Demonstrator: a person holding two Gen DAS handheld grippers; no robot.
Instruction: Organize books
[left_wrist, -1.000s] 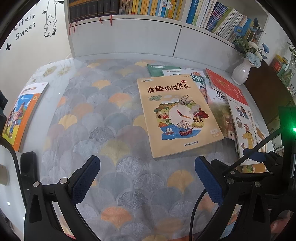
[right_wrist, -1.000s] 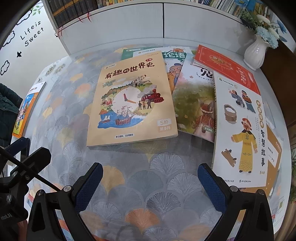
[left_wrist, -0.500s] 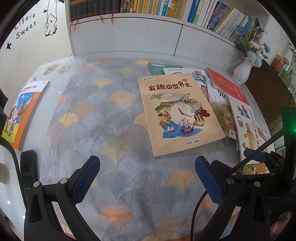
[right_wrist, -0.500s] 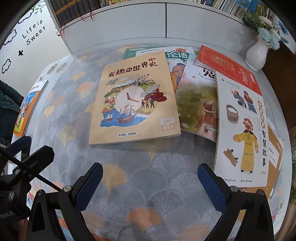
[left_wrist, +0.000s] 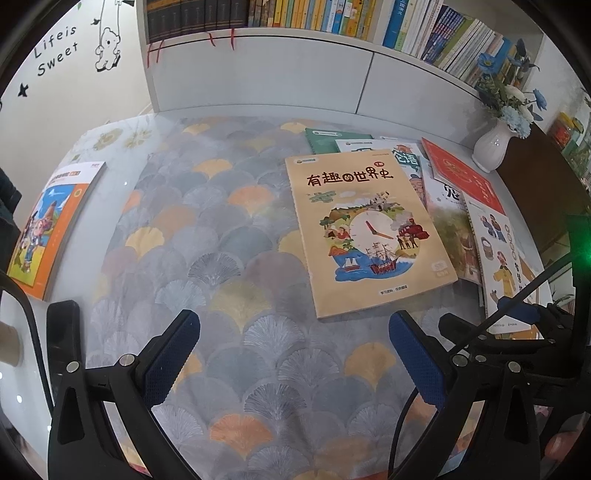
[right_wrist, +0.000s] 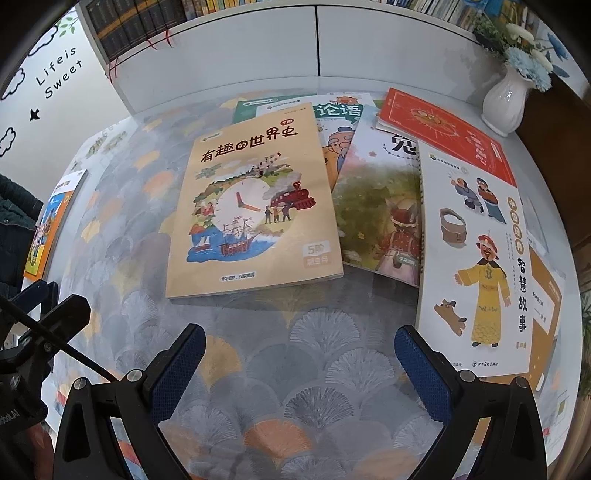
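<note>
A tan book with a clock and ship on its cover (left_wrist: 365, 236) (right_wrist: 255, 206) lies flat on the patterned table, on top of a spread of other books. To its right lie a forest-cover book (right_wrist: 380, 206), a white book with a yellow-robed figure (right_wrist: 476, 258) and a red book (right_wrist: 443, 133). An orange book (left_wrist: 48, 225) lies alone at the table's left edge. My left gripper (left_wrist: 293, 354) hovers open above the cloth, just short of the tan book's near edge. My right gripper (right_wrist: 299, 365) is open too, below that same edge, with nothing held.
A white vase with blue flowers (left_wrist: 493, 146) (right_wrist: 508, 98) stands at the back right corner. A white cabinet with a filled bookshelf (left_wrist: 332, 22) runs along the far side. A dark phone (left_wrist: 62, 343) lies near the left gripper. The fan-patterned cloth (left_wrist: 207, 229) covers the table's left half.
Both grippers have eased slightly toward the tan book, so it sits a little larger and lower in view. No book has moved and both stay open.
</note>
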